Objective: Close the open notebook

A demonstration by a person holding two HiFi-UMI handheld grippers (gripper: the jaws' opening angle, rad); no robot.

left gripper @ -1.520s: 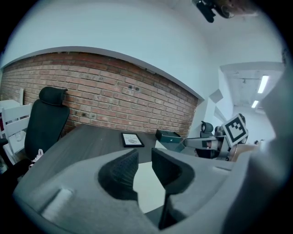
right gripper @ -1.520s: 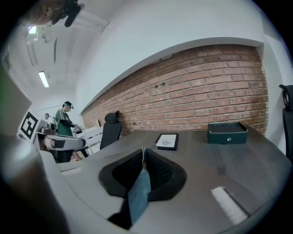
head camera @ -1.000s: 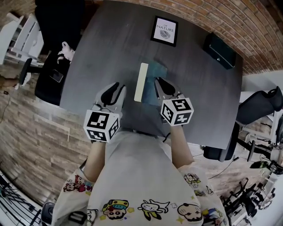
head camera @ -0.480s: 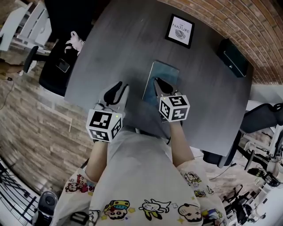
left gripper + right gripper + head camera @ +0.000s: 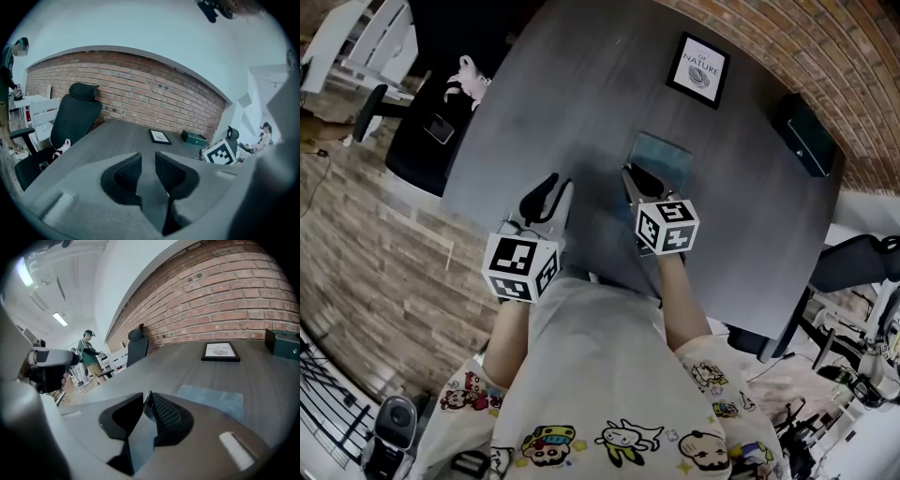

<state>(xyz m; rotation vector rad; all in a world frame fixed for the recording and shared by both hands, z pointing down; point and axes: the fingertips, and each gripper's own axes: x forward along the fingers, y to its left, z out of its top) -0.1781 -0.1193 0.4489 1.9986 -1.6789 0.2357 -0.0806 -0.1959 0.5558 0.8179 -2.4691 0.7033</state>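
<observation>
Beyond the right claw (image 5: 633, 176), farther along the grey worktop (image 5: 572, 94): a framed picture (image 5: 699, 70), then a dark box (image 5: 806, 136) off to its right. Past the left claw (image 5: 546, 192), off the worktop's edge: a black office chair (image 5: 417, 164). Nothing in the way of the notebook (image 5: 664, 157), shut, blue cover up, flat just ahead-right of the right claw. Near corner covered by that claw; contact unclear. Forearms out in front, claws side by side, pitched downward. Right jaws opening, nothing between; left jaws slightly apart, empty.
</observation>
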